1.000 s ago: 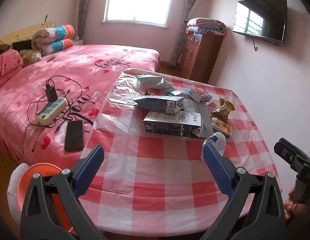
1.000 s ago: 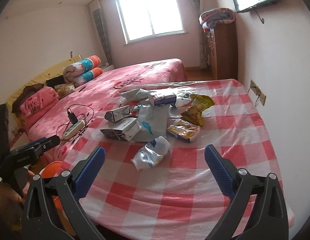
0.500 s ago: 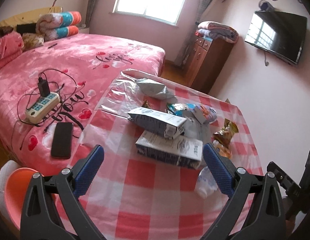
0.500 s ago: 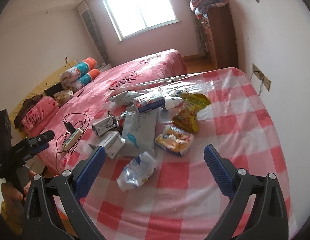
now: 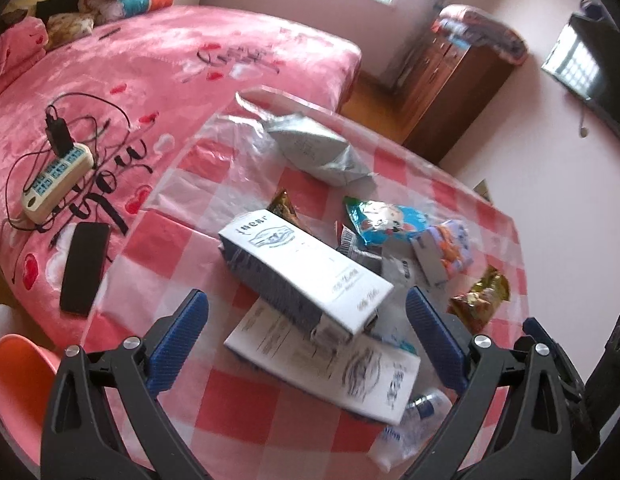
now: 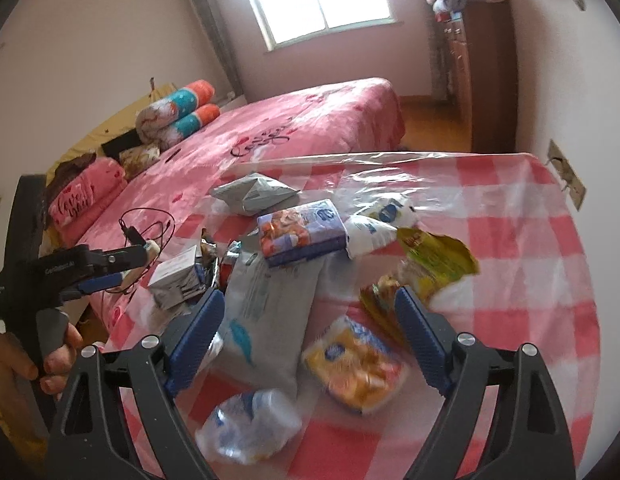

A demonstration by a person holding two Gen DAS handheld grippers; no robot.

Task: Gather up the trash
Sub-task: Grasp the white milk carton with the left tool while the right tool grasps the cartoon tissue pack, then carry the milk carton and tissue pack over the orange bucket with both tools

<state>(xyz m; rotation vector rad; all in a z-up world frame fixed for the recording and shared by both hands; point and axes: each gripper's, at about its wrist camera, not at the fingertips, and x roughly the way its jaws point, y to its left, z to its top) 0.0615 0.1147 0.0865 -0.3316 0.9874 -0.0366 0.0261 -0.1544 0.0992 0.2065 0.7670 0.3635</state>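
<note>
Trash: boxy cartons (image 5: 305, 272), crinkly foil wrappers (image 6: 438, 264), crushed clear bottle (image 6: 249, 428).

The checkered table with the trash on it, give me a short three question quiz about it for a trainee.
1. True or false: the left gripper holds a carton.
2. What lies flat beneath the white milk carton?
A. a second carton
B. a phone
C. a plate
3. Fill in: the black phone lies on the ____.

Key:
1. False; its fingers stand open, gripping nothing.
2. A, the second carton.
3. The pink bed.
</note>
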